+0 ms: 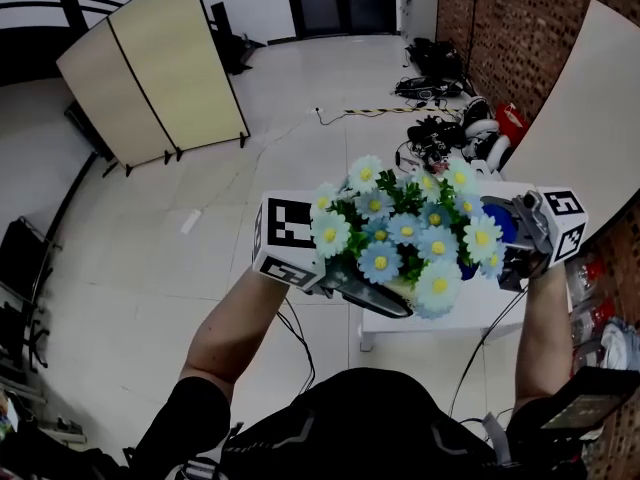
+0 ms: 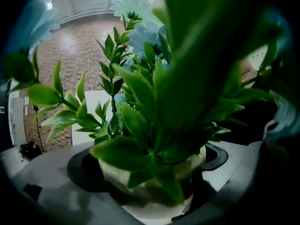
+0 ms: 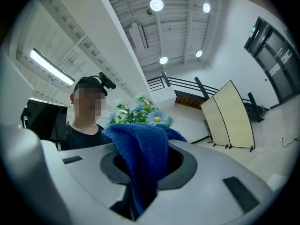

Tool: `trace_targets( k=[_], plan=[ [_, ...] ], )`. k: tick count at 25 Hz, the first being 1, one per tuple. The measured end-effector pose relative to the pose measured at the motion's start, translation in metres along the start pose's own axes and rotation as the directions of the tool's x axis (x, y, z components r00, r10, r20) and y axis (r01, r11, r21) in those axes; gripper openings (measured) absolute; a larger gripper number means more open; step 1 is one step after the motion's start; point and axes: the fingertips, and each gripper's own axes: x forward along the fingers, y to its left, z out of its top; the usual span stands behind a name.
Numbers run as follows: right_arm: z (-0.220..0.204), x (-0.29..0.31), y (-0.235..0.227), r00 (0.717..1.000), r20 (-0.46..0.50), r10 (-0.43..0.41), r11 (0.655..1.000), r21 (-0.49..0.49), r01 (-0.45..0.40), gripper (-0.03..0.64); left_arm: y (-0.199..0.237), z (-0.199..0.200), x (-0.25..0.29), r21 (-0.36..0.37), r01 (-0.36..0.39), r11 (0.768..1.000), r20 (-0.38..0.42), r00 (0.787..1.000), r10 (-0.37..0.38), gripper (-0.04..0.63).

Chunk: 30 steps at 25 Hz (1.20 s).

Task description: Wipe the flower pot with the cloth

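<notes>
Cream round flower pot (image 2: 152,209) holding pale blue artificial daisies (image 1: 402,230)
left gripper (image 2: 147,182) clamps the pot; right gripper (image 3: 139,175) pinches a blue knitted cloth (image 3: 140,146)

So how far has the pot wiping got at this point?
Both pickups look done: the left gripper is shut on the flower pot, held up; the right gripper is shut on the blue cloth, beside the flowers. Cloth-to-pot contact isn't visible, so the wiping appears still to do.
</notes>
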Motion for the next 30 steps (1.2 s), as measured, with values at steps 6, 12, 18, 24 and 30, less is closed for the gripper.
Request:
trace_targets(
  k=[6,12,18,24,30],
  plan=[
    [-0.009,0.006,0.031,0.992,0.034,-0.123,0.989,-0.081,0.125,0.081,0.015,-0.009,-0.005,-0.056,-0.12,0.991,-0.015,0.993,0.12,0.551],
    [-0.023,0.016,0.039,0.959,0.012,-0.284,0.949,-0.143,0.283,0.081,0.042,-0.018,0.003,-0.135,-0.206,0.969,-0.043,0.978,0.202,0.551],
    [-0.032,0.029,0.039,0.907,-0.053,-0.417,0.891,-0.219,0.397,0.081,0.054,-0.025,0.013,-0.151,-0.27,0.951,-0.075,0.962,0.261,0.551],
    [-0.025,0.022,0.04,0.902,0.005,-0.432,0.881,-0.21,0.423,0.081,0.059,-0.022,0.011,-0.18,-0.277,0.944,-0.049,0.961,0.272,0.551],
    [-0.017,0.014,0.03,0.894,0.05,-0.446,0.869,-0.215,0.446,0.081,0.081,-0.023,0.002,-0.196,-0.325,0.925,-0.049,0.945,0.322,0.551]
  ],
)
